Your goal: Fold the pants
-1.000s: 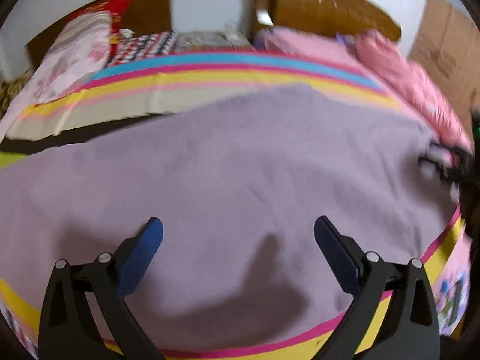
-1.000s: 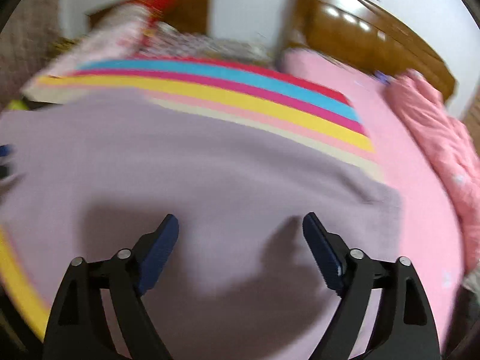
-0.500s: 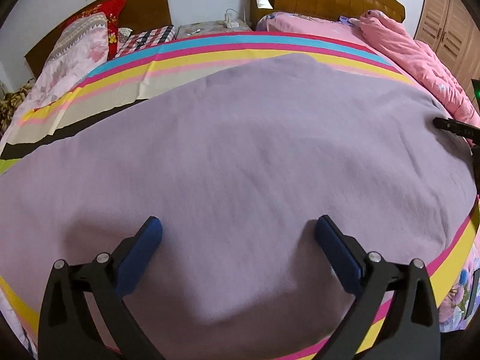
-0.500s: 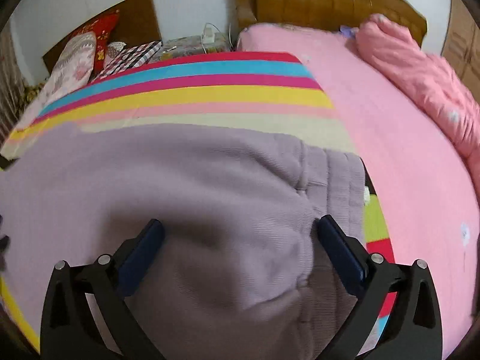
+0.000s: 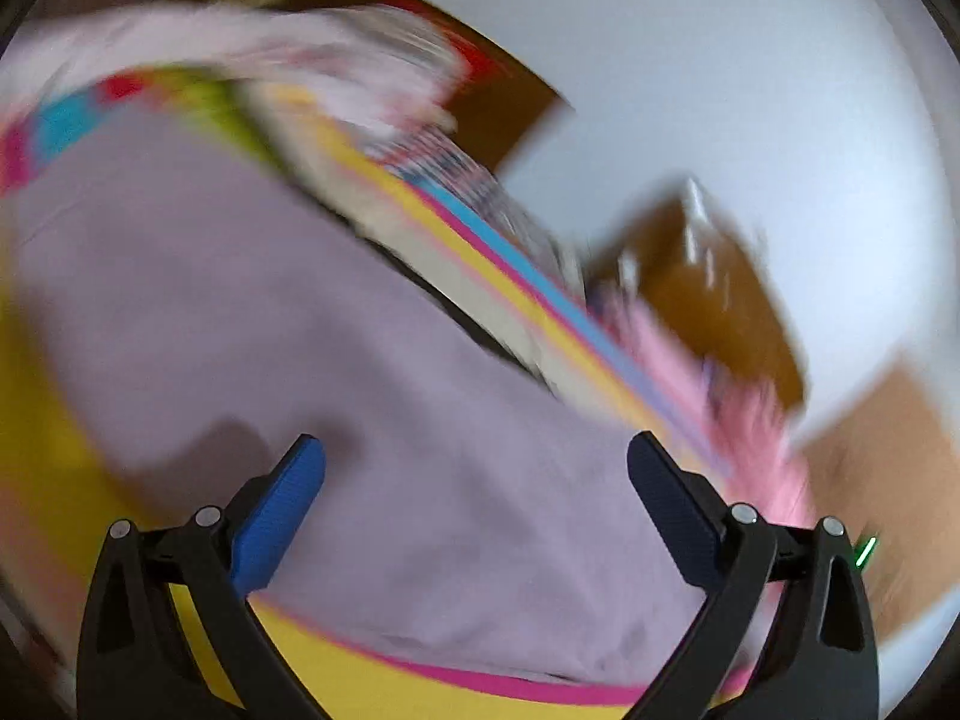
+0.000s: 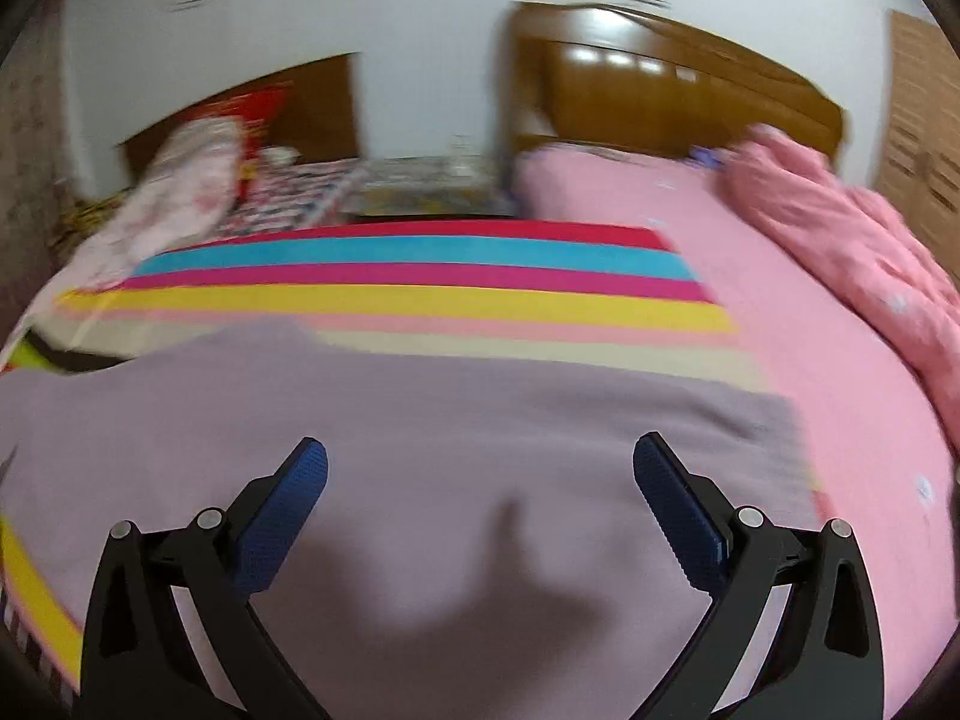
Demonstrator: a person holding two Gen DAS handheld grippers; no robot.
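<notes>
One soft lilac pants [image 6: 456, 420] panel lies flat.

The left claw [image 5: 477, 468] has rolled sideways, tilting its view of the pants [image 5: 372, 420], now badly blurred.

Both wrist views close, downward; share pants [image 6: 480, 420].

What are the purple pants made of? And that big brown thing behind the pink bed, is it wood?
The purple pants look like soft, matte knit cloth, maybe fleece: they sag and show no shine, though blur hides the weave. The headboard looks like varnished wood: brown, with bright glossy reflections.
</notes>
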